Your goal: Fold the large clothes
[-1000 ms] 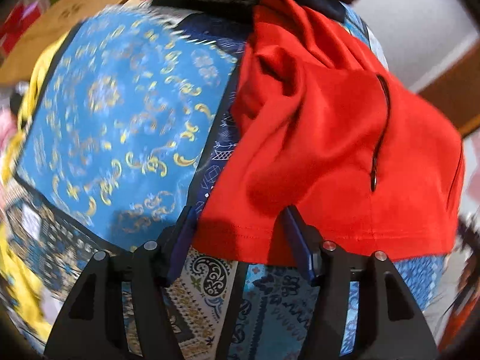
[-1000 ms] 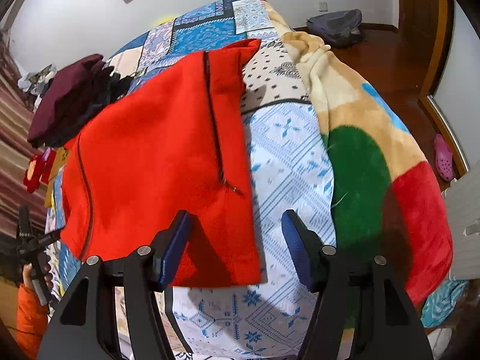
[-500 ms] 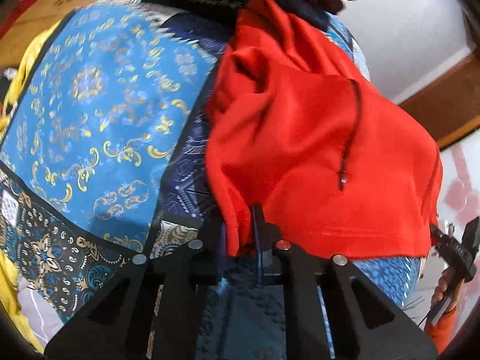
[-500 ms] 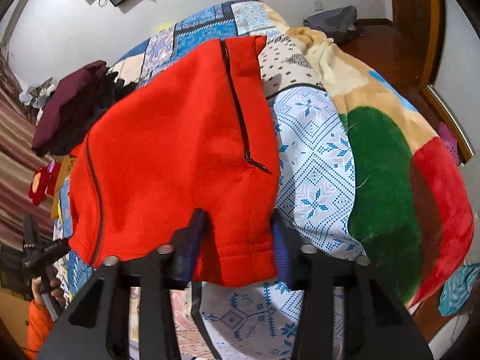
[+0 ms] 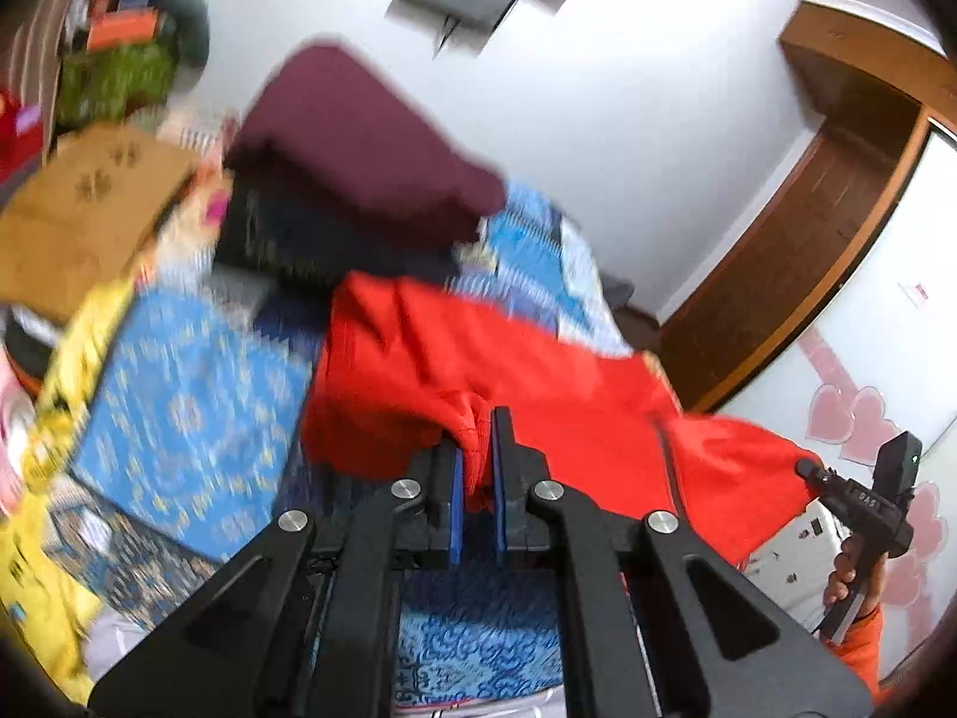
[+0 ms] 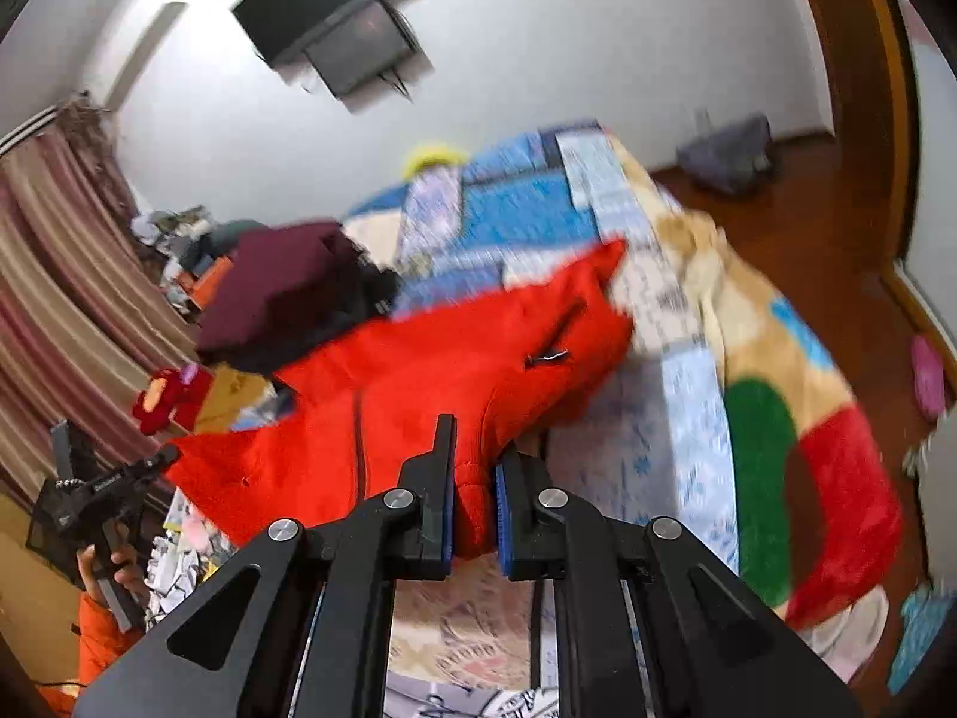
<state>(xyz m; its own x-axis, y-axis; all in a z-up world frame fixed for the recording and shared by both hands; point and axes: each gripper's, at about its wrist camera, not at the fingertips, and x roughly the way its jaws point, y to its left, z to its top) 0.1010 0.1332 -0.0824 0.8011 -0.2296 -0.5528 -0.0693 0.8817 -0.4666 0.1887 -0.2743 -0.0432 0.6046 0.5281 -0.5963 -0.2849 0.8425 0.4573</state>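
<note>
— What have you got on the left?

— My left gripper is clenched on a bunched edge of the red garment, the cloth pinched between its blue pads. Far left there's a brown cardboard box, and on the patterned quilt beyond the red cloth sits a stack of dark folded clothes topped by a maroon one.

— And the garment itself?

— It stretches between my two tools, sagging over the quilt's near side — its far corner rests on the bed.

— The right?

— My right gripper is clamped on the thick red hem; a zipper pull shows further up the fabric. Right of that, a fleece blanket with green and red patches hangs off the bed's edge. A dark screen is mounted on the far wall.
</note>
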